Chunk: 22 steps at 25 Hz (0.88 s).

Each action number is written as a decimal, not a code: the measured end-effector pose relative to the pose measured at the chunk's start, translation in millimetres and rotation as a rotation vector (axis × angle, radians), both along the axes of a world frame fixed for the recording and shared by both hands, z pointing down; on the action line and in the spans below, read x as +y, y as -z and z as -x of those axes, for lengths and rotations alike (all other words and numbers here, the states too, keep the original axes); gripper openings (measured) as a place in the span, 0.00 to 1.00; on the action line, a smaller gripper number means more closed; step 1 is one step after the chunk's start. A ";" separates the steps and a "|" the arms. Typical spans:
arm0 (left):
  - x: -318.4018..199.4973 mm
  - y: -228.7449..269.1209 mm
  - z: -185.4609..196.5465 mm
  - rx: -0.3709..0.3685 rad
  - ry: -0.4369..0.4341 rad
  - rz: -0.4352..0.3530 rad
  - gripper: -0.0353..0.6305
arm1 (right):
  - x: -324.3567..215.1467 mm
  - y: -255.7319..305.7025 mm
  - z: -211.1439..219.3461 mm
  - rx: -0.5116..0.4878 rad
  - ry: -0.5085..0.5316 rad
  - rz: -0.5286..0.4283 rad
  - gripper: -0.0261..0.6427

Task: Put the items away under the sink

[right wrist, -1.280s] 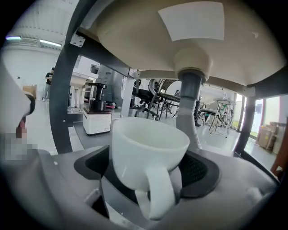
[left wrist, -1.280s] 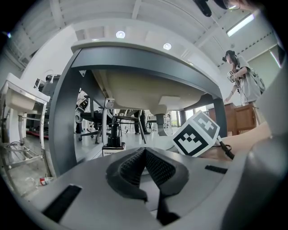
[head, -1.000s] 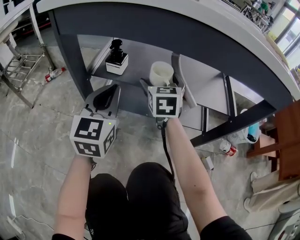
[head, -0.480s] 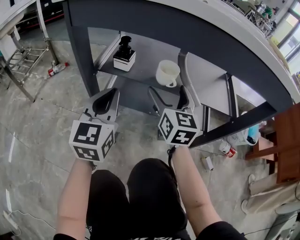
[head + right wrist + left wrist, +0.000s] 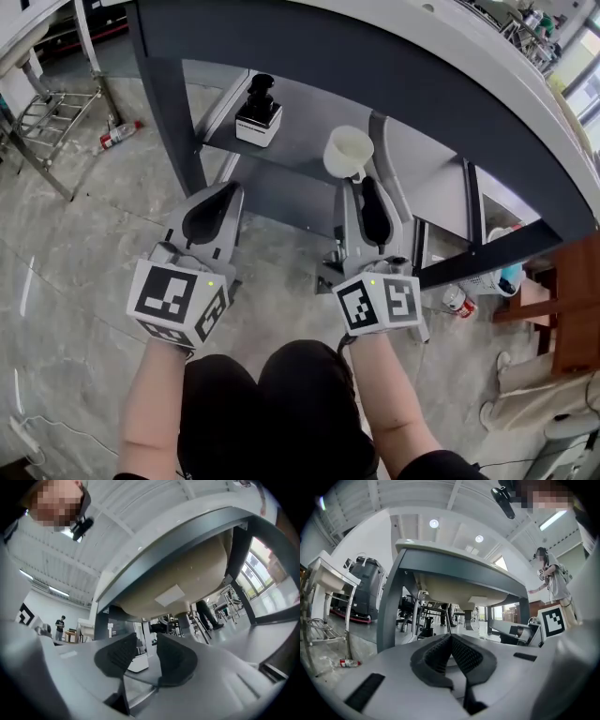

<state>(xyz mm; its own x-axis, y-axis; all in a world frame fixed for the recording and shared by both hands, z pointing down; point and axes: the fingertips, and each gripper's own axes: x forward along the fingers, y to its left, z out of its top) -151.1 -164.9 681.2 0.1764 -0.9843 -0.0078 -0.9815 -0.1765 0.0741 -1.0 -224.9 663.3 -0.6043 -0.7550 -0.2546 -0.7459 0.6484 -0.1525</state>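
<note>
Head view: stock under the sink [image 5: 394, 56].
- Item 1: soap dispenser [image 5: 258, 111], black pump on a white base. Upright on the grey shelf [image 5: 300, 127] below the basin, towards the left end.
- Item 2: white cup [image 5: 349, 150], upright on the same shelf, right of the dispenser and well apart from it, near the front edge.
- Left gripper [image 5: 228, 187]: held in front of the shelf, below and left of the dispenser, touching neither item. Marker cube [image 5: 178, 302] faces the camera.
- Right gripper [image 5: 361, 183]: tip sits just below the cup in this view; can't tell if they touch. Marker cube [image 5: 380, 302] is at the wrist end.
- Floor [image 5: 75, 234]: pale stone tile. A red-and-white bottle [image 5: 120, 136] lies on its side left of the cabinet leg.

Left gripper view: left gripper [image 5: 450, 638] fingers [image 5: 433, 653] are closed tip to tip with nothing between them. Basin underside [image 5: 459, 585] is ahead and above.

Right gripper view: right gripper [image 5: 146, 644] fingers [image 5: 176, 656] have just been closing and now stand a narrow gap apart. They are empty, with only the shelf and background visible through the gap. Basin underside [image 5: 187, 573] fills the top of the frame.
</note>
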 end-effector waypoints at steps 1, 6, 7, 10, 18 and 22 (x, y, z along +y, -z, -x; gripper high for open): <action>1.1 4.0 -3.7 -0.005 -0.012 0.012 0.07 | 6.1 9.8 1.5 -0.011 0.015 -0.023 0.21; 15.0 28.3 -21.6 0.000 -0.069 0.060 0.06 | 28.8 26.2 14.2 0.024 0.043 0.011 0.04; 20.1 33.9 -24.7 0.003 -0.074 0.071 0.06 | 35.1 27.4 16.7 0.029 0.051 0.035 0.04; 35.3 54.7 -30.0 0.017 -0.071 0.104 0.07 | 54.1 40.5 19.1 0.067 0.057 0.087 0.04; 75.7 171.6 -36.7 0.056 -0.053 0.128 0.06 | 101.7 155.2 8.4 0.178 0.068 0.093 0.04; 107.1 226.8 -35.2 0.049 -0.066 0.149 0.06 | 132.6 211.9 9.6 0.202 0.062 0.105 0.04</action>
